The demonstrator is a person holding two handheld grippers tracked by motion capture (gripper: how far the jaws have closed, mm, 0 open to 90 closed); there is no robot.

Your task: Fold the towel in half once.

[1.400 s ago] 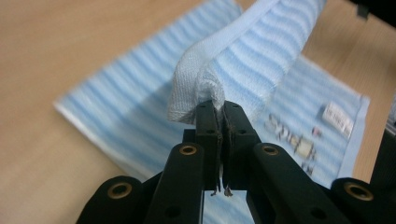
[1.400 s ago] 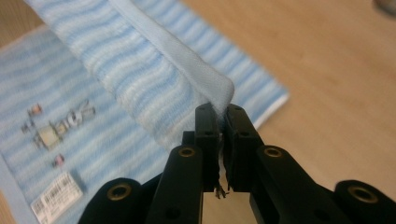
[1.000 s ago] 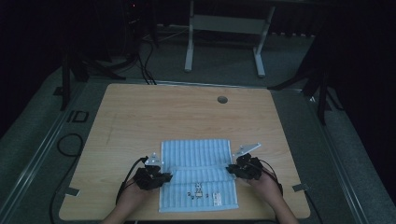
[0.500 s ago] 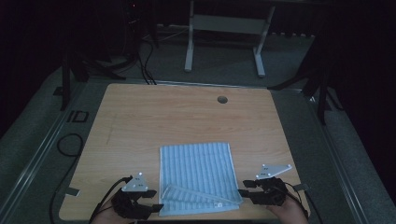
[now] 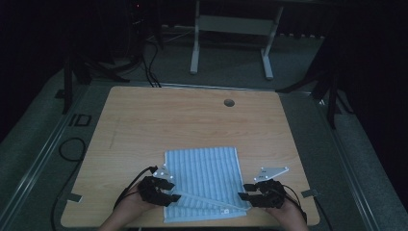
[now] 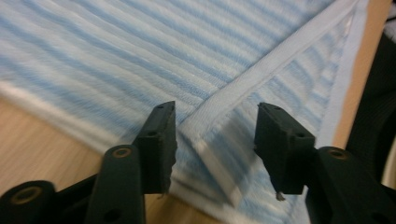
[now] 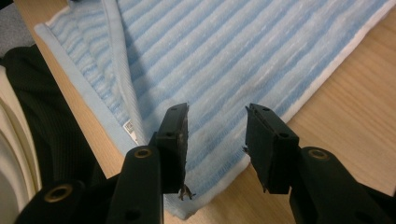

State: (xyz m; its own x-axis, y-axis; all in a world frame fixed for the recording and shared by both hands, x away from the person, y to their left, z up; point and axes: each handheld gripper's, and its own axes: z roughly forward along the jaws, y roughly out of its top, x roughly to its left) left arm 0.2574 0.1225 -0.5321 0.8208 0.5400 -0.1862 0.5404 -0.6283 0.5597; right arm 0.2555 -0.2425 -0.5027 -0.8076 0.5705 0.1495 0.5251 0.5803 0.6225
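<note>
The striped towel (image 5: 204, 185) lies folded at the worktop's (image 5: 192, 120) near edge (hem slanting across), and both the left hand-held gripper (image 6: 214, 140) and right hand-held gripper (image 7: 215, 140) stand open, holding nothing, so the next fold probably calls for gripping its near corners.

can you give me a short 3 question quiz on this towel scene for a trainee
1. True or false: the left gripper is shut on the striped towel.
2. Which colours are the towel's stripes? A) red and black B) light blue and white C) green and yellow
3. Fill in: the round hole lies near the table's ____ edge.

Key:
1. False; its jaws stand open over a folded hem.
2. B
3. far. The right gripper is open too, at the towel's near corner.
</note>
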